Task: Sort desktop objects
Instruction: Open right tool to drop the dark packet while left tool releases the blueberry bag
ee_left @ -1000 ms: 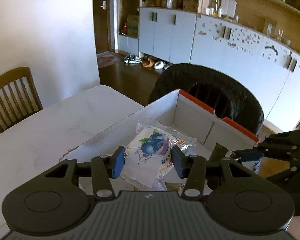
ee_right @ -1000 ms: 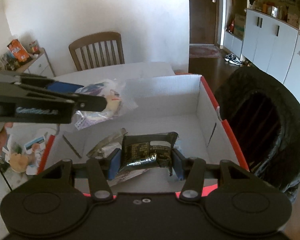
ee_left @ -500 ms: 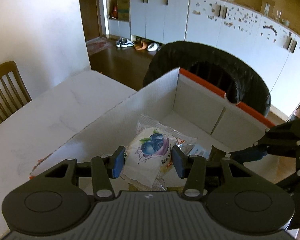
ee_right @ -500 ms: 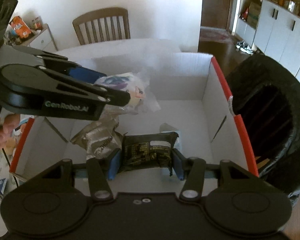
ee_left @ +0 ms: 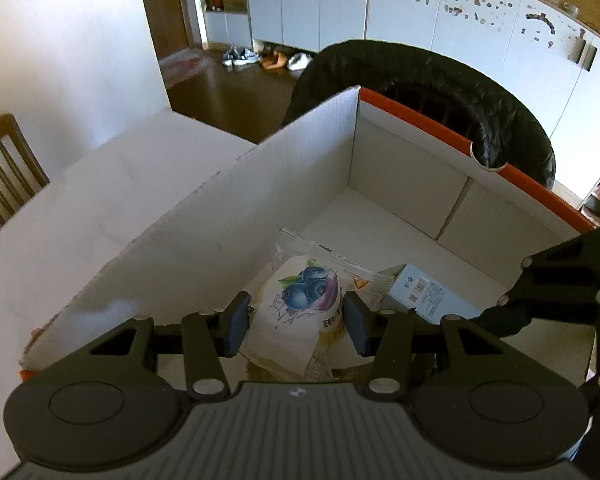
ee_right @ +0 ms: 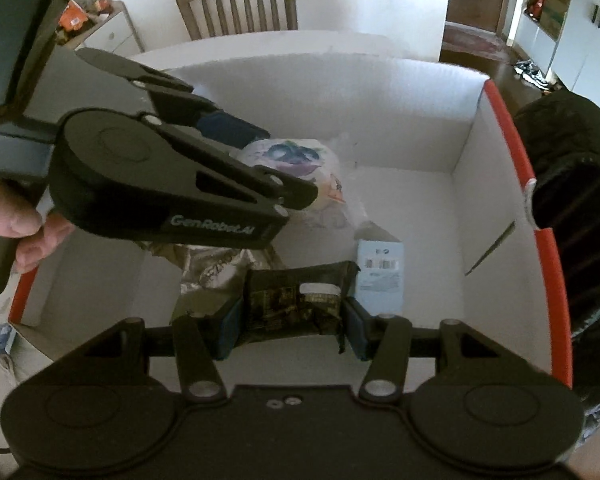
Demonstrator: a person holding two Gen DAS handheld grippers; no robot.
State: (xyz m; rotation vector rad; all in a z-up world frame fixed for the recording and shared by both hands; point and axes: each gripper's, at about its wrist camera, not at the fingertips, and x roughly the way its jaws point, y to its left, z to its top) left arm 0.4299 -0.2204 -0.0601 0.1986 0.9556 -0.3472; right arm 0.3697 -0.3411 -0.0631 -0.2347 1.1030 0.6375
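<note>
Item 1, at nine o'clock in the right wrist view: the left hand-held black gripper (ee_right: 260, 168), its blue pads pinched on a white crinkly snack packet printed with blueberries (ee_left: 300, 304), carried above the floor of the box. Item 2, at the centre of both views: a large white corrugated cardboard box with an orange-red rim (ee_right: 508, 128), open at the top, standing on a pale white tabletop (ee_left: 100, 200); a black bin bag (ee_left: 500, 120) sits just beyond its far wall. Item 3, on the box floor at about eight o'clock from centre in the right view: a crumpled silver foil wrapper (ee_right: 212, 268), already deposited. Item 4, at six o'clock in that view: the right hand-held black gripper (ee_right: 292, 320), closed on a dark glossy rectangular snack packet with a white label (ee_right: 296, 300), also held inside the box opening. Item 5, at about four o'clock from centre: a small pale blue carton with a barcode (ee_right: 380, 276), lying flat on the floor of the box. Judged risks: both grippers crowd one opening, so a careless release or withdrawal may knock them together; the slippery film packets could slide out early, or land on the carton and tip over the wall if let go too near the rim.
</note>
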